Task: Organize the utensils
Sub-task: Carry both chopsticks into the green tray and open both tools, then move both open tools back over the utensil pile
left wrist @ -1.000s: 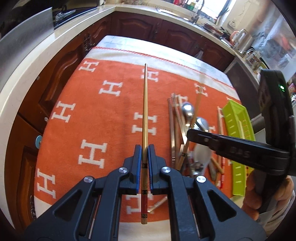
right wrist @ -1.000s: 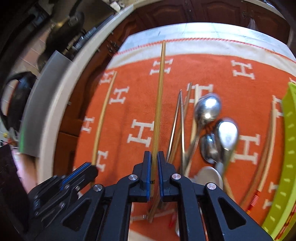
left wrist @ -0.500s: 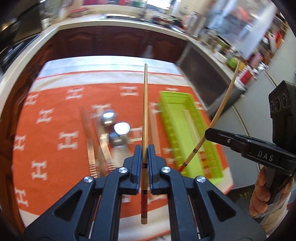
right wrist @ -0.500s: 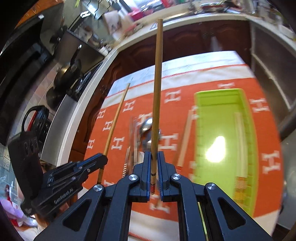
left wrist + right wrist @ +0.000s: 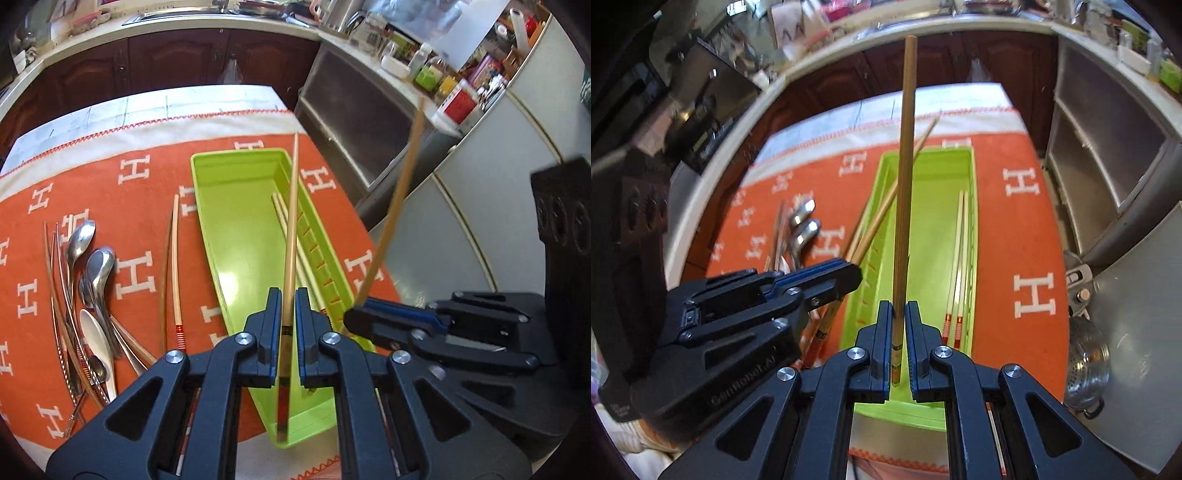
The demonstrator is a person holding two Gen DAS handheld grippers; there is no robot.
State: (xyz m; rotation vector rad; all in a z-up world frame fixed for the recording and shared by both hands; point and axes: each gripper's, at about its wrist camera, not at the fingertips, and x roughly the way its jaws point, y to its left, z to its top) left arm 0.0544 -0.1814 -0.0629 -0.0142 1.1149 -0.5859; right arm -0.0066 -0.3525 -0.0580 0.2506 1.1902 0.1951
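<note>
Over green tray [image 5: 236, 221] | both fingers angled down | each clamps 1 chopstick [image 5: 291, 221]

Orange blanket [image 5: 110, 177] over the table [image 5: 184, 101]

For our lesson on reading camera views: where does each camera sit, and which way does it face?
Left wrist: on the left hand-held gripper, facing down at the green tray; the right hand-held gripper shows.
Right wrist: on the right gripper, facing down into the tray; the left gripper shows.
Shared: tray, orange cloth, spoons, and a chopstick clamped in each gripper.
</note>
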